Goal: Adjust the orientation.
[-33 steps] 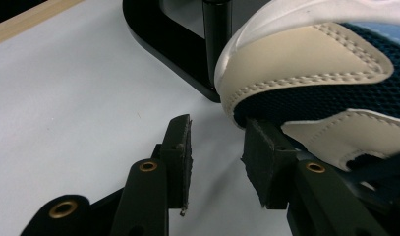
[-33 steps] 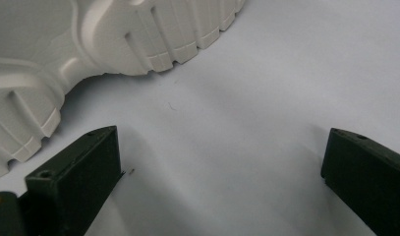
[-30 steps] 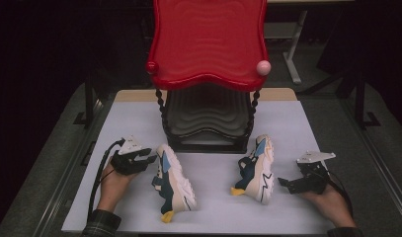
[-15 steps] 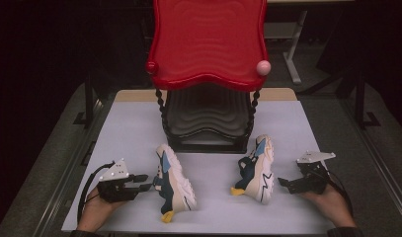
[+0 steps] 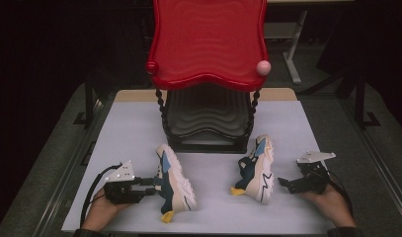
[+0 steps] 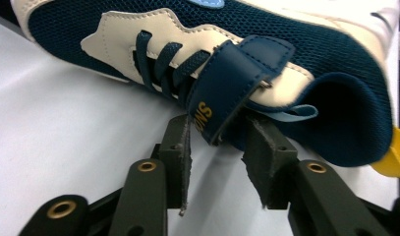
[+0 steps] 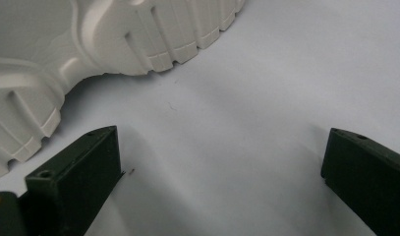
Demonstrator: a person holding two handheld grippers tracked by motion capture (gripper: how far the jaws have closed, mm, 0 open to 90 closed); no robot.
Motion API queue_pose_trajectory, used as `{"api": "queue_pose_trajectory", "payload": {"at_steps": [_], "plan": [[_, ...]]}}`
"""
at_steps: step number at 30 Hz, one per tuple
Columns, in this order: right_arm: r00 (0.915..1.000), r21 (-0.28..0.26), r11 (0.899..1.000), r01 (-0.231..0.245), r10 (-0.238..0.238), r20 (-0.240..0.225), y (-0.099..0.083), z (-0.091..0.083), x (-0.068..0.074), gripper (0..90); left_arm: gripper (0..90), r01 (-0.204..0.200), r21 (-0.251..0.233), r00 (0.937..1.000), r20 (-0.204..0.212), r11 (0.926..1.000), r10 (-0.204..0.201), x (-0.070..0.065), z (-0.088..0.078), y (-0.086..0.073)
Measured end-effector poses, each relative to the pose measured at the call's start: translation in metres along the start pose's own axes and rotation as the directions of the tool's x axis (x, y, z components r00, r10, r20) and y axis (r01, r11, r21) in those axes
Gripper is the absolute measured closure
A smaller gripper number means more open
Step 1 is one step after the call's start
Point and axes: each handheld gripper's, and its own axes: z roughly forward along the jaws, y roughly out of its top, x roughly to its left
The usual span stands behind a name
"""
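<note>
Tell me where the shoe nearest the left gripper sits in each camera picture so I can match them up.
High view: left shoe lies on its side, lower centre-left, by the left gripper.
Left gripper view: it spans the top, strap between the open jaws.
Right gripper view: the sole there seems to be the other shoe's.
Shared landmark: the white table cover.

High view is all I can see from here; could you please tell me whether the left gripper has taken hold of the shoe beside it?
Observer: Not yet. The left gripper has its jaws either side of the tip of the navy strap on the left shoe, with a gap beside one pad.
Operator: Thank you. Is anything printed on that strap?
Observer: Yes, yellow letters run along its end; only some can be read.
Operator: And the right gripper, please?
Observer: The right gripper has its jaws wide apart over bare table, with the other shoe's white sole just ahead.
</note>
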Motion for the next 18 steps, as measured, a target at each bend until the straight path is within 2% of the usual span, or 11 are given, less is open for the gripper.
{"api": "queue_pose_trajectory", "payload": {"at_steps": [3,10,18], "plan": [[1.0000,0.000,1.000,-0.001,0.001,0.000,0.000,0.000,0.000,0.8,72.8,0.000,-0.025,1.0000,0.003,0.9997,0.000,0.003,0.000,0.002],[1.0000,0.000,1.000,0.000,0.000,0.000,0.000,0.000,0.000,0.8,79.3,0.003,-0.024,1.0000,0.006,0.9997,-0.003,0.002,-0.008,0.002],[1.0000,0.000,1.000,0.000,0.000,0.000,0.000,0.000,0.000,0.8,81.1,0.053,-0.054,0.9980,-0.030,0.9971,-0.055,0.010,-0.038,-0.007]]}}
